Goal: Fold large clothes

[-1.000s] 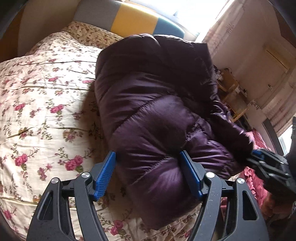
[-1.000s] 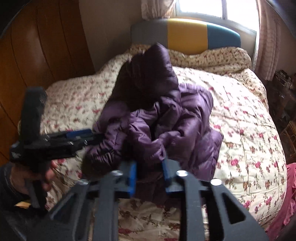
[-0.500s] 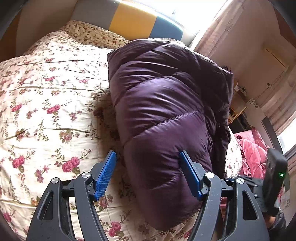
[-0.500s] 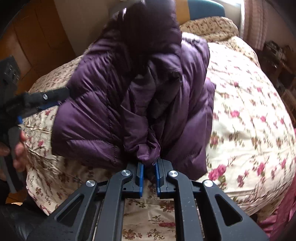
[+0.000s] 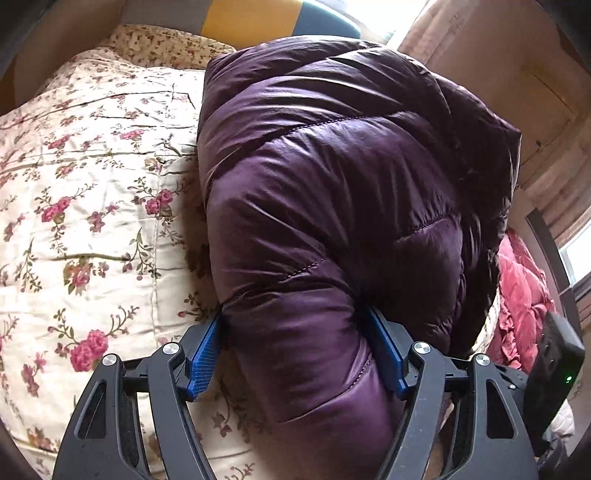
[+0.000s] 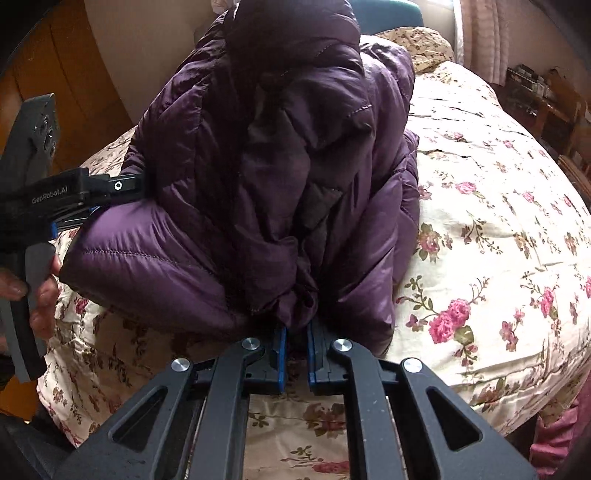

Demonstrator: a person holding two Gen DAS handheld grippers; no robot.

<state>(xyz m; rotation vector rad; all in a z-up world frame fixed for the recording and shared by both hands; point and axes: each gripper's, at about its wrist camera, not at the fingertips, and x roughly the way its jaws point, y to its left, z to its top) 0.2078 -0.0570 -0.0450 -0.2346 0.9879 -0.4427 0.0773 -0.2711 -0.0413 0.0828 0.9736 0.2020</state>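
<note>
A purple puffer jacket (image 5: 332, 192) sits bundled on the bed (image 5: 92, 206), on a cream bedspread with pink roses, and fills the middle of both views.

In the left wrist view, the left tongs (image 5: 295, 354) are at 6 o'clock, their blue pads pressed against either side of a thick padded roll of the jacket and squeezing it between them; the pads stand wide apart because of the bulk. The bedspread spreads from 7 to 11 o'clock, and a headboard (image 5: 243, 18) with grey, yellow and teal panels shows at 12 o'clock. A heap of red fabric (image 5: 524, 295) lies at 3 o'clock, beyond the jacket.

In the right wrist view, the right tongs (image 6: 295, 354) are at 6 o'clock, nearly closed, pinching a gathered fold of the jacket's edge. The jacket rises from there towards 12 o'clock. At 9 o'clock the left tongs reach in sideways and hold the jacket's flank, with the person's left hand (image 6: 33, 295) around the handle.
</note>
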